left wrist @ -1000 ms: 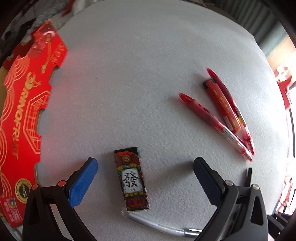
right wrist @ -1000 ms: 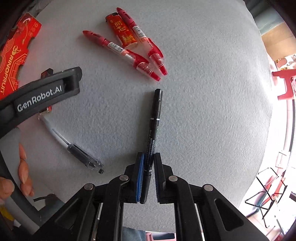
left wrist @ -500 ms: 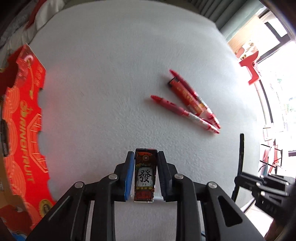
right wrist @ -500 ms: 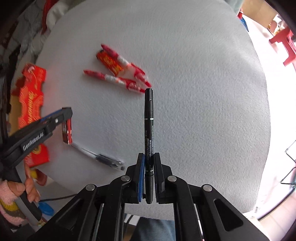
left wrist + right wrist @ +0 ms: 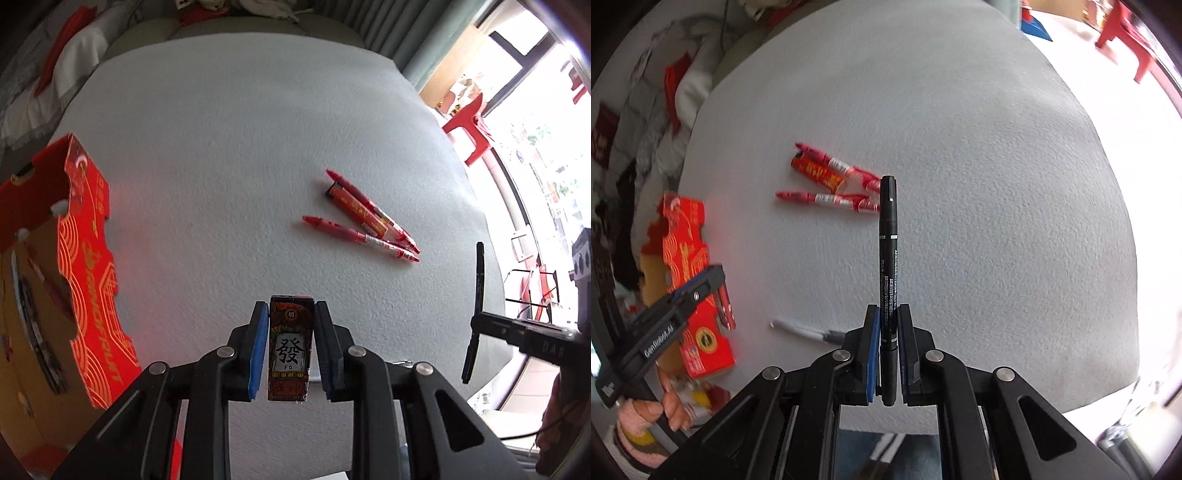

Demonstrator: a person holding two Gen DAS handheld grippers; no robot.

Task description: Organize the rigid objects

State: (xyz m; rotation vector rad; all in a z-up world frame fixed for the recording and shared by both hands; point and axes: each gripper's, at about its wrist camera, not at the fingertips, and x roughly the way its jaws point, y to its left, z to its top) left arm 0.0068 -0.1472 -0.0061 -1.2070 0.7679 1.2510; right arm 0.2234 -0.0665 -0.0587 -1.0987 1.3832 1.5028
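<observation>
My left gripper [image 5: 290, 332] is shut on a small dark box with a Chinese character label [image 5: 290, 349] and holds it above the white table [image 5: 221, 147]. My right gripper [image 5: 888, 332] is shut on a black marker pen [image 5: 888, 258], held up off the table; that pen also shows in the left wrist view [image 5: 476, 310]. Two red pens and a red lighter [image 5: 364, 218] lie together mid-table, also in the right wrist view [image 5: 831, 184]. A clear pen with a black grip [image 5: 809, 332] lies near the table's front.
An open red cardboard box [image 5: 85, 266] stands at the table's left edge, also in the right wrist view [image 5: 690, 295]. Red plastic chairs [image 5: 467, 125] and a window lie beyond the right side. A sofa with cloths is at the back.
The left gripper closed on the small box and lifted it. The right gripper raised the black pen higher above the table. Both views show more of the room.
</observation>
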